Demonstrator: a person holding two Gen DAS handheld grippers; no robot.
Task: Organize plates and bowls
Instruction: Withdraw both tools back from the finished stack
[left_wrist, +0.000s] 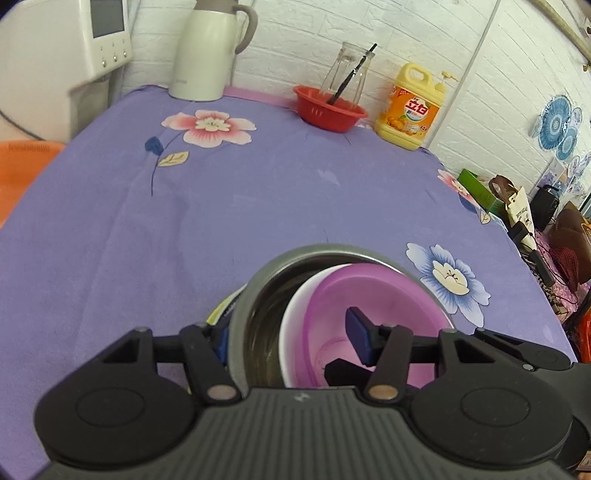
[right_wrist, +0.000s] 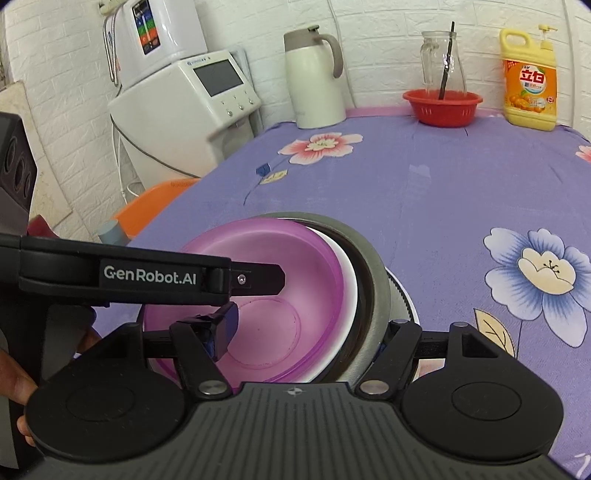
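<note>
Both grippers crowd the near edge of the worktop (right_wrist: 424, 177), right over a nested stack of bowls. Left gripper (left_wrist: 291, 336) straddles the stack: its right finger, blue pad showing, sits inside the purple bowl (left_wrist: 391, 295), while the left finger sits outside the steel bowl (left_wrist: 266, 295), so several rims lie between the fingers. Whether it is actually pinching them, I cannot tell.

Right gripper (right_wrist: 299, 332) mirrors it: one finger dips into the purple bowl (right_wrist: 280, 266), the other sits outside the steel bowl (right_wrist: 376, 280), near the plate (right_wrist: 400, 291) peeking out beneath. Spread wide around the rims, and again I cannot tell if it presses.

Order of the stack, inside out: purple bowl, white bowl (right_wrist: 351, 288), steel bowl, all tilted slightly off-centre within one another, resting on the plate on the purple floral cloth (left_wrist: 221, 206).

Far back by the wall: a white thermos jug (right_wrist: 317, 77), a red basket (right_wrist: 443, 105) with a glass jar (right_wrist: 441, 61) behind it, and a yellow detergent bottle (right_wrist: 528, 81).
</note>
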